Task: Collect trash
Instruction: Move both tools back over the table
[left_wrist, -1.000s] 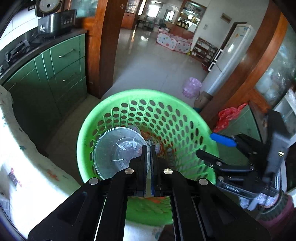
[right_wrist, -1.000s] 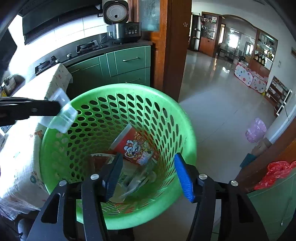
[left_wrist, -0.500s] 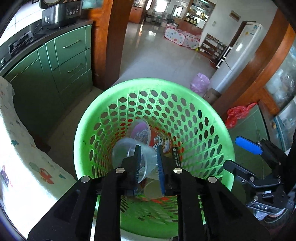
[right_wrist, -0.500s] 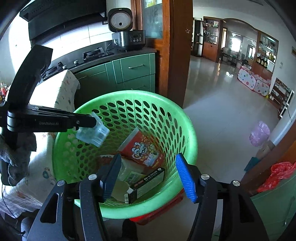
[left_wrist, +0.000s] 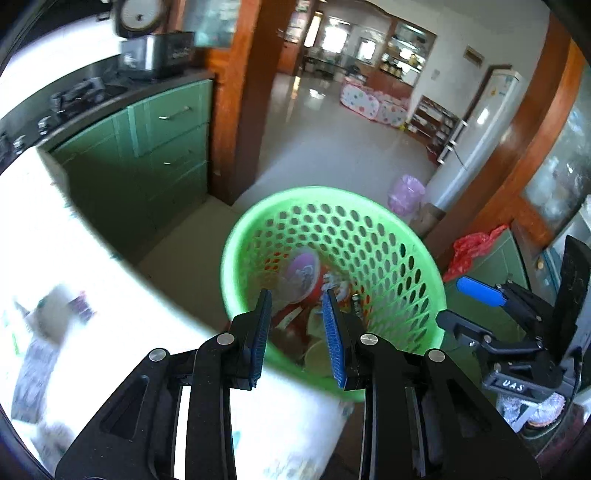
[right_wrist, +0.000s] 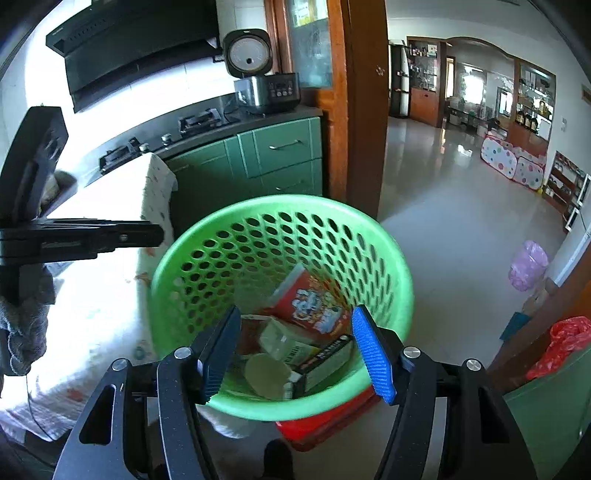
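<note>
**Both tongs empty over the green basket**

The left gripper (left_wrist: 297, 301), black-armed with ribbed blue pads, had just been opening; its jaws were parted narrowly and nothing was held between them. The right gripper (right_wrist: 295, 314), of like make, had also just been opening and was seen gaping wider, likewise empty.

Beneath both, a round green plastic basket (right_wrist: 400, 291) pierced with oval holes was seen, beside a cloth-covered table (right_wrist: 92, 295). In it trash was heaped: a clear plastic cup (left_wrist: 299, 277) lying tilted with its mouth up toward the left camera, a red printed carton (right_wrist: 314, 308) leaning lengthwise against the far wall, a dark flat box (right_wrist: 325, 362), and a pale round lid (right_wrist: 267, 374).
</note>
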